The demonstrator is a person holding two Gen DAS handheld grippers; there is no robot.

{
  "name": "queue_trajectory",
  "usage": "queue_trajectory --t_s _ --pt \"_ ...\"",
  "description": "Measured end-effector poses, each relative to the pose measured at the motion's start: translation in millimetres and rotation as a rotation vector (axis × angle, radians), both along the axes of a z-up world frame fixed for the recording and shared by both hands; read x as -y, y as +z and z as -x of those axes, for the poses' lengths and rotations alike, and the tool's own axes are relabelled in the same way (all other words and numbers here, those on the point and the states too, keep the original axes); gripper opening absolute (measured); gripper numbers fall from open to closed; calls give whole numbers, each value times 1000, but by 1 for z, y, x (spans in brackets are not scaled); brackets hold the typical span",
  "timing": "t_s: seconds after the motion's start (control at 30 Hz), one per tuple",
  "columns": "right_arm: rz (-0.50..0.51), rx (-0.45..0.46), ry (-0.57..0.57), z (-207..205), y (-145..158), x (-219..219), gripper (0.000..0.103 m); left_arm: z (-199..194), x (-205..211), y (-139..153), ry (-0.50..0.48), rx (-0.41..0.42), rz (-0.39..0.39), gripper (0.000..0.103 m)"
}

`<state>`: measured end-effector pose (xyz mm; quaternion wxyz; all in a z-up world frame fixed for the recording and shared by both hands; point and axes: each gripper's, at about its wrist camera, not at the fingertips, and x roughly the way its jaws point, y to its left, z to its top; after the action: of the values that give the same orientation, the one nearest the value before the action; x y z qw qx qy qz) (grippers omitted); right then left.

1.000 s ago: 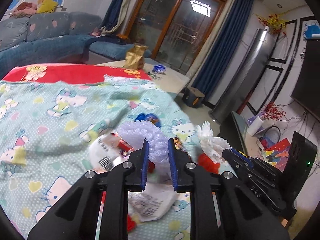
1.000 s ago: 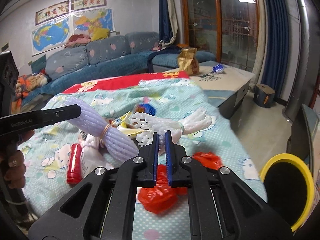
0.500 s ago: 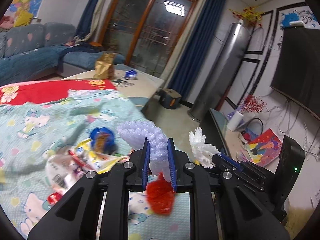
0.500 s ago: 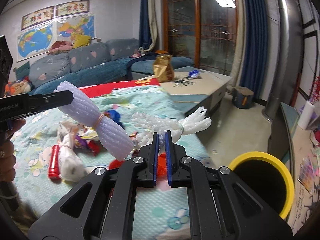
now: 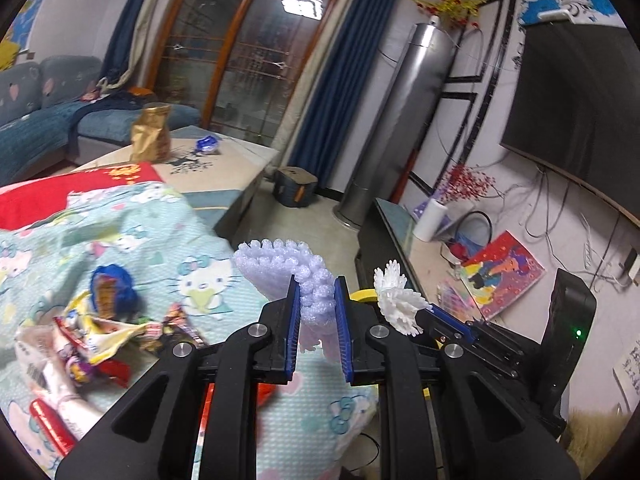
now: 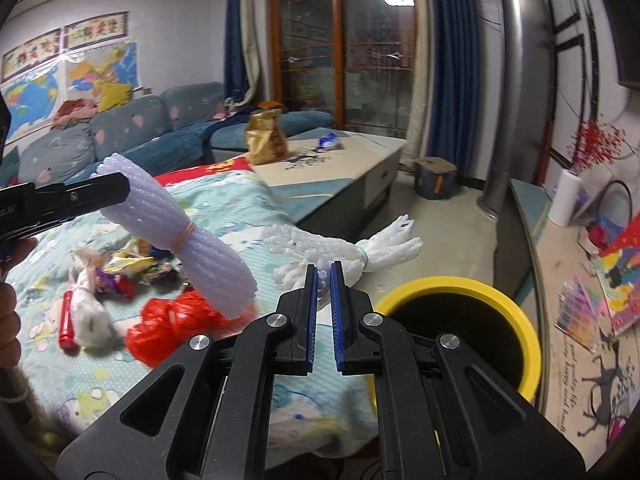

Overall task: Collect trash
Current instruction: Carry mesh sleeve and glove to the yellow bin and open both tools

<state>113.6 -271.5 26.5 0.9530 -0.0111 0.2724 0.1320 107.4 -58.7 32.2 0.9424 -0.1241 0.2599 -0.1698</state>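
So the biggest thing here is the bed with the Hello Kitty blanket (image 6: 224,216) spread over it, and the trash is scattered across that. Right off the bed's edge sits the yellow bin (image 6: 516,320), black inside, just below and to the right of the right tongs (image 6: 323,276). Behind the bed there's a pale desk (image 6: 360,156) with a gold snack bag (image 6: 266,136) standing on it. On the blanket you can see a crumpled red plastic bag (image 6: 168,322), a heap of snack wrappers (image 5: 104,332) and a small red tube (image 6: 66,322) next to a white knotted bag (image 6: 90,306). The left tongs (image 5: 317,300) are clamped on one end of a lavender foam net roll (image 6: 192,240) with a rubber band round its middle, held up in the air over the blanket. The right tongs are nearly closed, pinching a white foam net bundle (image 6: 344,250), which sticks out sideways above the edge of the bed, close to the bin's rim but not over the opening as far as I can tell
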Motion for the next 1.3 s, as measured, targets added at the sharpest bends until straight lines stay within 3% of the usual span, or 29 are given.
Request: queue_trajectory --t_s 1.17,1.2,1.27,1.3 --pt "-133 -235 -223 -25 -53 128 4 -80 148 -64 -207 -108 -113 16" --pt "-135 -238 -235 -25 -55 131 5 -84 152 -66 -214 -115 -109 16" --pt "-142 -247 -280 -26 -59 138 28 -89 157 -70 -227 -123 -84 20" --pt "-147 -249 -292 -26 -60 141 32 -92 159 -72 -241 -130 -72 35"
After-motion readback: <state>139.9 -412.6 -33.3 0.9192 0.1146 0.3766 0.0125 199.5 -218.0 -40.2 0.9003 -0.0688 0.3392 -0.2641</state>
